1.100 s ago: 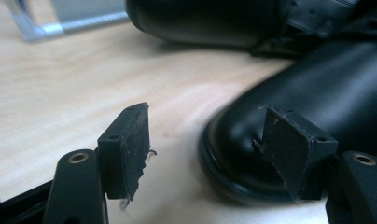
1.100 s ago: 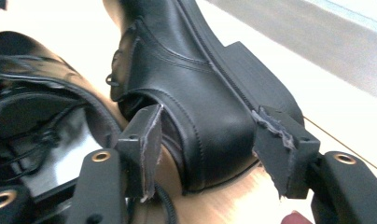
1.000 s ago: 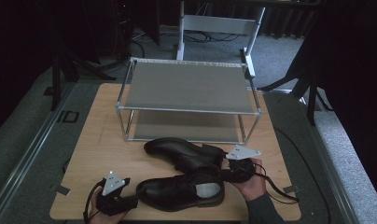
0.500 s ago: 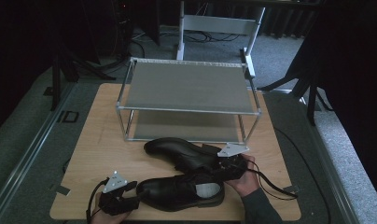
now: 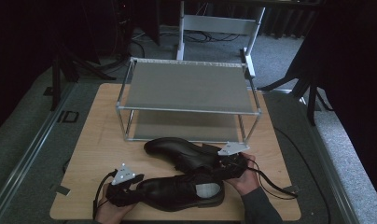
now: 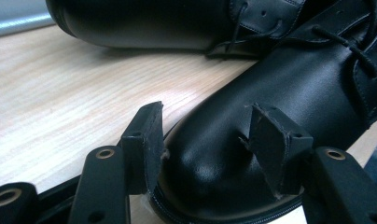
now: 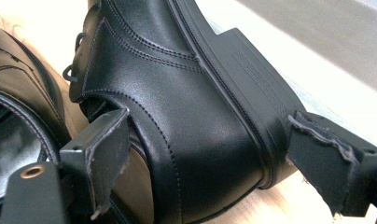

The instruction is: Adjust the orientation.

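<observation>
1. Near shoe lies on its sole at the front edge of the wooden table, toe toward the person's left.
2. Left gripper has just been closing; in the left gripper view its pads press both sides of the toe (leather dents at the right pad).
3. Far shoe lies tipped on its side just behind, touching the near one, in front of the two-tier rack.
4. Right gripper has just been opening; its jaws stand wide around the far shoe's heel, the sole-side pad clear of it.
</observation>
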`<state>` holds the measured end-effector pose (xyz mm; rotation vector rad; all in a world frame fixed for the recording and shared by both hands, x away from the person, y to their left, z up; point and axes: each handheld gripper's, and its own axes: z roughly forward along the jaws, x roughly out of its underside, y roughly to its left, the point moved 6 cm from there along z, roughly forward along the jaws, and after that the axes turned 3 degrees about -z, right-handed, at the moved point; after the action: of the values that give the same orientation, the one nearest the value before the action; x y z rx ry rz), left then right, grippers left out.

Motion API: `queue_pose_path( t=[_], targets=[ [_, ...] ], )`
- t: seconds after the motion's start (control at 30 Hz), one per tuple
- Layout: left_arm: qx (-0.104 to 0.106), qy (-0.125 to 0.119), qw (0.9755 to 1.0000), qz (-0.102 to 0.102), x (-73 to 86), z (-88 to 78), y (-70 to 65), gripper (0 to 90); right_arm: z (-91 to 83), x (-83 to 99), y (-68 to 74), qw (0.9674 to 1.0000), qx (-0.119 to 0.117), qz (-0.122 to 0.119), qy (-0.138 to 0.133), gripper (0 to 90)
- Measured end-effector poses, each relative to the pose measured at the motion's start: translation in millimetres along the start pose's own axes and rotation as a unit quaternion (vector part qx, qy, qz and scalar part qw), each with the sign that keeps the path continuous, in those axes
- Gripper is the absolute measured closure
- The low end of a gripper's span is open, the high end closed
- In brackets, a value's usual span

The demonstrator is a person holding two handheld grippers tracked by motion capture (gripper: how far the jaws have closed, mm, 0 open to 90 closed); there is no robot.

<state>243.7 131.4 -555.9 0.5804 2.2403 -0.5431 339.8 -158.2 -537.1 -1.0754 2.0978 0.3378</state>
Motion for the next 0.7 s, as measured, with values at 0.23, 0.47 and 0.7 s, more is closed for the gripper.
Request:
queue_pose_path(
  t=[0.23, 0.47, 0.7],
  targets=[
    [-0.029, 0.027, 0.9992, 0.001, 11.5, -12.6, 1.8, 36.0, -0.4, 1.2, -0.2, 1.0000, -0.001, 0.003, 0.001, 13.5],
    [-0.017, 0.078, 0.9968, -0.007, 25.5, -8.6, -1.4, 32.1, -0.8, 3.7, -1.5, 1.0000, -0.006, 0.008, 0.001, 13.5],
    [-0.006, 0.085, 0.9964, -0.002, 25.4, -6.0, -2.5, 33.6, -0.4, 3.6, -2.0, 0.9999, -0.007, 0.009, 0.001, 13.0]
  ],
)
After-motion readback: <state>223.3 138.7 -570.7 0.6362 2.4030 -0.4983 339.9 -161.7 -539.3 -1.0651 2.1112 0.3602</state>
